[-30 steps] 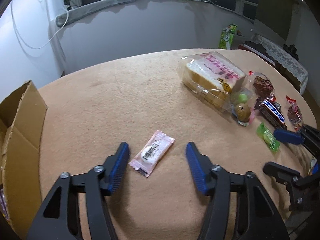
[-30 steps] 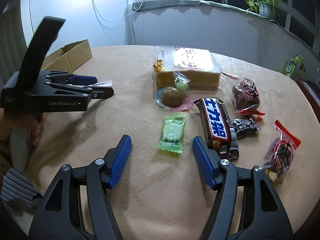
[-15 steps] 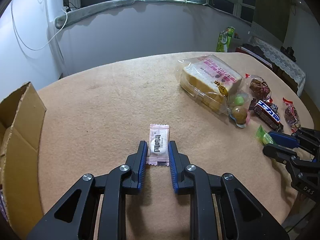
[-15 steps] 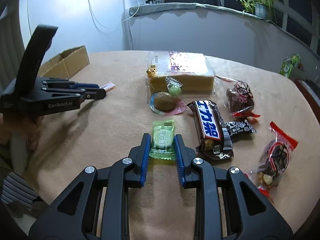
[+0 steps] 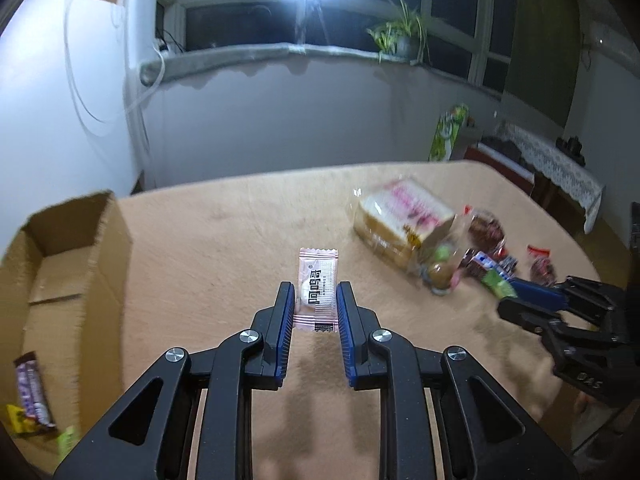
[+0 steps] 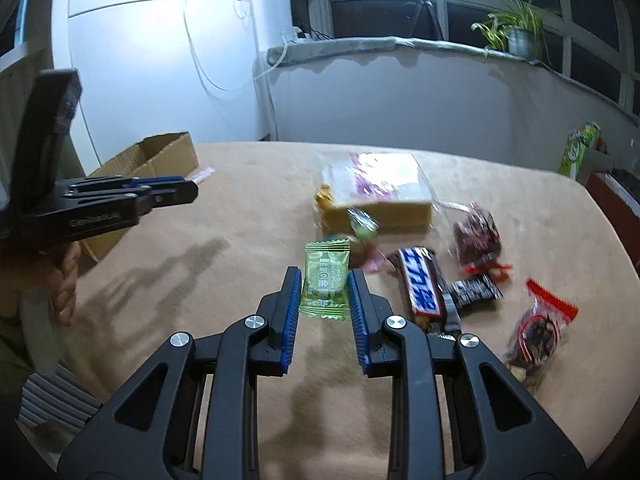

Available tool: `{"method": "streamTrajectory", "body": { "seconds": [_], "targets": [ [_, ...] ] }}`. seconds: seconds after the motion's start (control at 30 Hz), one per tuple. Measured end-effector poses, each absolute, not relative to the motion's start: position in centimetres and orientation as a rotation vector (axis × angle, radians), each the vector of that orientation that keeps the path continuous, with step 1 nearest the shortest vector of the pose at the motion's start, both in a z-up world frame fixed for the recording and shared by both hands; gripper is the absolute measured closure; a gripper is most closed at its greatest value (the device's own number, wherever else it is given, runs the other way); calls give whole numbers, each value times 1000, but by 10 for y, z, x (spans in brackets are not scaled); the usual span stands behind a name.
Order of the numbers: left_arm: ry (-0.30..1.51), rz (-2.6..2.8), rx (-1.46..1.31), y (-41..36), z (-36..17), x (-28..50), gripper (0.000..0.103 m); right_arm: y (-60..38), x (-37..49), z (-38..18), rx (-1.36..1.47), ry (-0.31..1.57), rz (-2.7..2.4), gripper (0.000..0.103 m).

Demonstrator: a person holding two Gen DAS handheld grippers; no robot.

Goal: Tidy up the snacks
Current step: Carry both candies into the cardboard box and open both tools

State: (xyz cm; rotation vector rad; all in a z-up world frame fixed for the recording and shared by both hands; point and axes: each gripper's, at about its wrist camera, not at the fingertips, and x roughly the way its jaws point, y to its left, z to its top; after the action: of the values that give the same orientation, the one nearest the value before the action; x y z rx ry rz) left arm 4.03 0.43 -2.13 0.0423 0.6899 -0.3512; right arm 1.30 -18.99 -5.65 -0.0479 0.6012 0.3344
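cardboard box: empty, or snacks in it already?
Not empty. The left wrist view shows the open cardboard box holding a purple-wrapped bar and small yellow and green packets near its bottom corner. The rest of the floor looks bare.

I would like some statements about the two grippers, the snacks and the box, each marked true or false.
1. The left gripper is shut on the pink packet. True.
2. The right gripper holds the blue chocolate bar. False: it holds the green packet; the bar lies on the table.
3. The cardboard box is empty. False: a few snacks lie inside it.
4. The bread loaf lies on the table. True.
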Motion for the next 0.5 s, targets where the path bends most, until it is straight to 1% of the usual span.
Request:
{"method": "streamTrajectory", "body": {
  "seconds": [0.5],
  "targets": [
    [533, -165, 28, 73, 27, -13, 84, -76, 19, -9, -175, 493, 507, 78]
  ]
}}
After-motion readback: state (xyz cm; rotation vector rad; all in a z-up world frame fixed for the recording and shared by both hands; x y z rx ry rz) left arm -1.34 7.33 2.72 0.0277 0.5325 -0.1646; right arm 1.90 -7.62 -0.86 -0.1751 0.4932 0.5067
